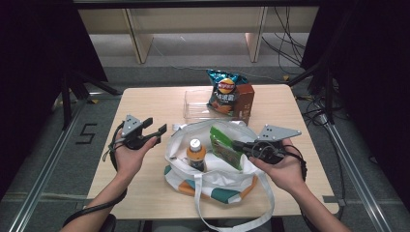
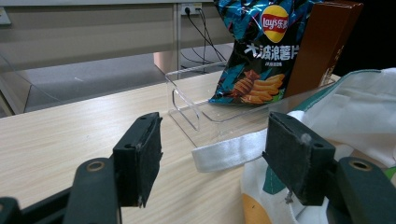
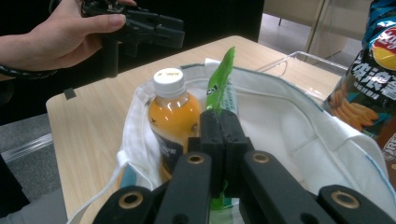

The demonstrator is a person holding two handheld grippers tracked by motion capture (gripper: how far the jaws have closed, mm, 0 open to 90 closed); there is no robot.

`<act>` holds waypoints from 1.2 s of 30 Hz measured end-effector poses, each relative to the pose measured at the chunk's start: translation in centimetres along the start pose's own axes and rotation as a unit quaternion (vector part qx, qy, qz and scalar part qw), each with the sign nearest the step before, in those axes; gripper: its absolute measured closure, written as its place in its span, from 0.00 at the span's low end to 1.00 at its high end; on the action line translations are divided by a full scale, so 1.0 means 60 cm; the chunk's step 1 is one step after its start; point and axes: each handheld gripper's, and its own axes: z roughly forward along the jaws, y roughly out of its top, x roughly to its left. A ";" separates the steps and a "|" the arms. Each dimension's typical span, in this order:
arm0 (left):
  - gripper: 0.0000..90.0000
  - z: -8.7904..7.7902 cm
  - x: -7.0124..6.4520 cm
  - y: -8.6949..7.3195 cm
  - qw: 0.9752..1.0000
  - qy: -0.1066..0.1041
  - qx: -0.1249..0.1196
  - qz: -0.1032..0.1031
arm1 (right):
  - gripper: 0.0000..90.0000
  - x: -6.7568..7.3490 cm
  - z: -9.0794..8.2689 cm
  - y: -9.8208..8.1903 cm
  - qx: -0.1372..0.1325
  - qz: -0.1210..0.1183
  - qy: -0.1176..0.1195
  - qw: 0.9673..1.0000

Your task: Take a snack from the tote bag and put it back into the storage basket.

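So the right gripper (image 1: 237, 144) is clamped tight on a green snack packet (image 1: 225, 146), thin and flat, glossy plastic with a crimped top edge. It's standing on edge in the mouth of the tote bag (image 1: 220, 181), right next to the orange drink bottle (image 1: 196, 154). In the right gripper view the jaws sit pressed together with the packet (image 3: 219, 86) pinched between them, and its lower part is hidden behind the black arms of the gripper (image 3: 219, 122), so I can't read the print on it.

The bottle (image 3: 173, 112) has a white screw cap and a dark label; its bottom half is buried in the bag. The bag is soft white fabric with teal and orange patches, floppy, and one white strap hangs over the near edge of the table (image 1: 145, 104), cut off at the bottom of the high view.

The left gripper (image 1: 153, 129) hangs just left of the bag, jaws spread wide with nothing between them. Its pads (image 2: 140, 156) look like rough black foam, a bit frayed.

Farther back there's a clear plastic bin (image 1: 196, 104), hard to make out except for its edges, with a shiny blue chips bag (image 1: 223, 92) and a brown carton (image 1: 244, 100) standing in it. The table is pale wood grain.
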 end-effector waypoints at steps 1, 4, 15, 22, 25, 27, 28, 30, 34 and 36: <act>0.39 0.000 0.000 0.000 1.000 0.000 0.000 0.000 | 1.00 0.003 -0.001 0.000 0.006 0.013 0.001 1.000; 0.39 0.001 0.000 0.000 1.000 0.000 0.001 0.001 | 1.00 0.000 -0.001 0.003 0.013 0.005 0.003 1.000; 0.39 0.001 -0.001 -0.001 1.000 -0.001 0.002 0.002 | 1.00 -0.007 -0.004 0.016 0.001 -0.001 -0.006 1.000; 0.39 0.002 -0.001 -0.001 1.000 -0.002 0.004 0.003 | 1.00 -0.015 -0.008 0.029 -0.007 -0.008 -0.008 1.000; 0.39 0.002 -0.001 -0.001 1.000 -0.001 0.002 0.003 | 1.00 -0.016 -0.008 0.034 -0.013 -0.012 -0.009 1.000; 0.39 0.002 -0.001 -0.001 1.000 -0.001 0.002 0.003 | 1.00 -0.017 -0.011 0.037 -0.010 -0.015 -0.010 1.000; 0.39 0.002 -0.001 -0.001 1.000 -0.001 0.002 0.003 | 1.00 -0.012 -0.011 0.038 -0.008 0.004 -0.010 1.000; 0.40 0.002 -0.001 -0.001 1.000 -0.001 0.002 0.003 | 1.00 -0.014 -0.013 0.042 -0.009 0.005 -0.009 1.000; 0.39 0.002 -0.001 -0.001 1.000 -0.002 0.003 0.004 | 1.00 -0.018 -0.015 0.050 -0.015 -0.009 -0.009 1.000; 0.39 0.002 -0.001 -0.001 1.000 -0.002 0.003 0.004 | 1.00 -0.016 -0.016 0.051 -0.016 0.003 -0.010 1.000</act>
